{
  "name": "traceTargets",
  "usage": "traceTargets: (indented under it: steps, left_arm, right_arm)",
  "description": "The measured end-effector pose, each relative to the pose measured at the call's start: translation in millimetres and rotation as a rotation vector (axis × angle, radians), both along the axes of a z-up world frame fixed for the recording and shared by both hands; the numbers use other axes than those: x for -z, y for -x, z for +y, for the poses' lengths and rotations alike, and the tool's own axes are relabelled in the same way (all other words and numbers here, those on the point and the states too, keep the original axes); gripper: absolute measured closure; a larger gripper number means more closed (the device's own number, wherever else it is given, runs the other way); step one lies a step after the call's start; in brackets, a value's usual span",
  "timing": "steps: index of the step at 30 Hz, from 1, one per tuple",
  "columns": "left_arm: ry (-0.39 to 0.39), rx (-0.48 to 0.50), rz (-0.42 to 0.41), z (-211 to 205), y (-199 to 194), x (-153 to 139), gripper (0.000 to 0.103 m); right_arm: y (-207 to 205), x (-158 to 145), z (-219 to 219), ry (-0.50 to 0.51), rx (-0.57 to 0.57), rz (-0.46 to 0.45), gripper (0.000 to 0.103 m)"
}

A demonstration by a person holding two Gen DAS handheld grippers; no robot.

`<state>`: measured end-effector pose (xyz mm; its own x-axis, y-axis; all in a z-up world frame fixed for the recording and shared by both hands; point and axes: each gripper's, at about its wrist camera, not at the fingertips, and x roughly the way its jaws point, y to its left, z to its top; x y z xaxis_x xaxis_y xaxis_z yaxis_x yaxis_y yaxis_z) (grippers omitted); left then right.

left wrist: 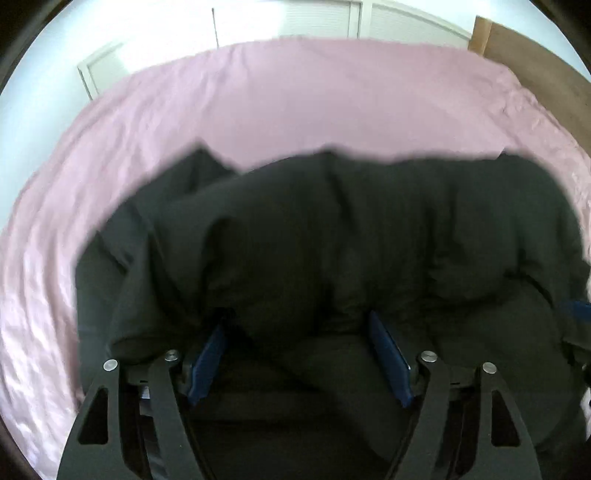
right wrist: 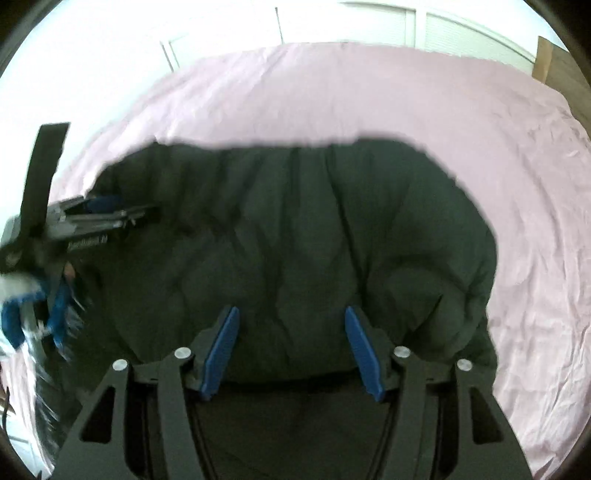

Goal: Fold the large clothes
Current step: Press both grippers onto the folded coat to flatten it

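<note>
1. A bed with a pink sheet [left wrist: 295, 103] is carrying everything, its wrinkled cover running out to the far edge below white closet doors [left wrist: 325, 22].
2. A brown wooden panel [left wrist: 535, 66] is standing beyond the bed's far right corner.
3. A large black garment [left wrist: 332, 229] is lying bunched across the near side of the bed; in the right wrist view the same garment [right wrist: 295, 229] is spreading in long creases towards the middle of the bed, with pink sheet [right wrist: 535, 221] showing bare along its right edge.
4. The cloth is filling most of both views and is hiding the near edge of the bed.
5. The left tongs [left wrist: 299, 354] are pointing forward over the garment, their blue pads [left wrist: 207, 354] standing wide apart, with folds of cloth lying between and over the tips; whether any cloth is touching the pads I cannot tell.
6. The right tongs [right wrist: 291, 350] are likewise facing across the cloth with blue pads [right wrist: 364, 354] wide apart and nothing pinched between them.
7. In the right wrist view the left tongs [right wrist: 92, 218] are appearing at the left edge, blurred, reaching over the garment's left side.
</note>
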<state>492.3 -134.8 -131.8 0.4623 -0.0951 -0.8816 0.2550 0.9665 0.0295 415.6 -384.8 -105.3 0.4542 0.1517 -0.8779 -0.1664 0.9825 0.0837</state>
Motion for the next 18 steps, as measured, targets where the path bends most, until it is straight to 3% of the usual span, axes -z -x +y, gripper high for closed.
traceTargets:
  steps: [3,7,13,18]
  left_arm:
    - [-0.027,0.011,-0.02,-6.4,6.7,11.1,0.024]
    - [-0.036,0.004,-0.005,-9.3,7.6,6.5,0.023]
    - [-0.045,0.002,-0.085,-28.5,48.0,-37.0,0.023]
    - [0.0,0.082,-0.117,-61.6,79.9,-44.8,0.023]
  right_arm:
    - [-2.6,32.4,-8.2,-0.02,0.035,0.043,0.038]
    - [-4.2,44.4,-16.7,-0.053,0.075,0.051,0.036]
    - [2.5,27.1,-16.2,-0.023,0.063,0.067,0.036]
    - [14.6,-11.9,-16.0,-0.04,0.058,-0.04,0.035]
